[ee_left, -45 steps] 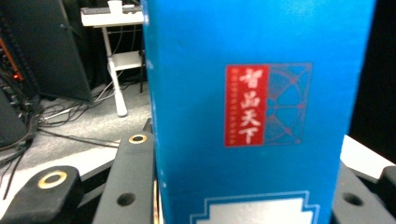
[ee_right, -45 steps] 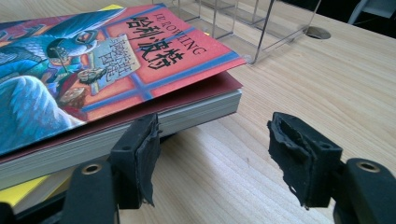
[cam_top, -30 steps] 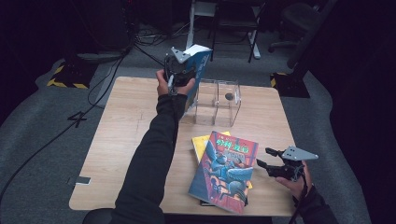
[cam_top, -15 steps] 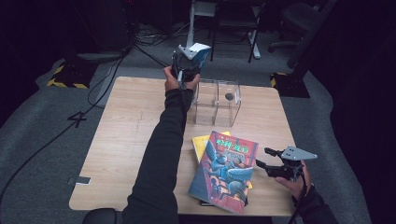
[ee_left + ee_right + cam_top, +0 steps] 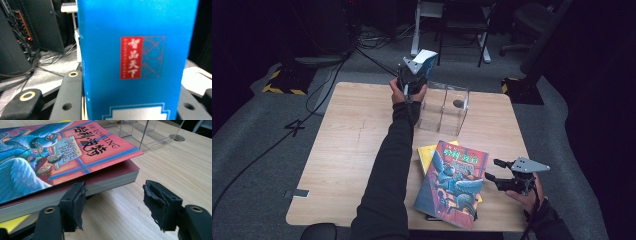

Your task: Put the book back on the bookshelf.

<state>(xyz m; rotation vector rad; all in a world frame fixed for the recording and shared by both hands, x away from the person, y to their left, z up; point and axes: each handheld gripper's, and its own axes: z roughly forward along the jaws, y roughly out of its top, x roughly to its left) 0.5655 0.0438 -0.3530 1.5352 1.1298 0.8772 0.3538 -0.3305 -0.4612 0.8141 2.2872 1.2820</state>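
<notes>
My left gripper (image 5: 412, 75) is shut on a blue book (image 5: 428, 61) and holds it upright in the air at the table's far side, just left of and above a clear acrylic holder (image 5: 444, 107). In the left gripper view the blue book (image 5: 135, 57), with a red label, stands between the jaws of the left gripper (image 5: 135, 102). A colourful illustrated book (image 5: 454, 182) lies on a yellow book (image 5: 428, 154) at the table's front. My right gripper (image 5: 491, 169) stands open just right of it. In the right gripper view the right gripper (image 5: 115, 202) has nothing between its pads, and the illustrated book's (image 5: 62, 157) corner lies behind the left jaw.
The wooden table (image 5: 357, 140) has bare room on its left half. A small dark disc (image 5: 177, 137) lies on the table by the clear holder (image 5: 140, 132). Chairs, cables and stands crowd the dark floor beyond the far edge.
The left hand has carried the blue book a little to the right, toward the clear holder, and turned it so less of its cover shows. The right gripper has stayed where it was.
</notes>
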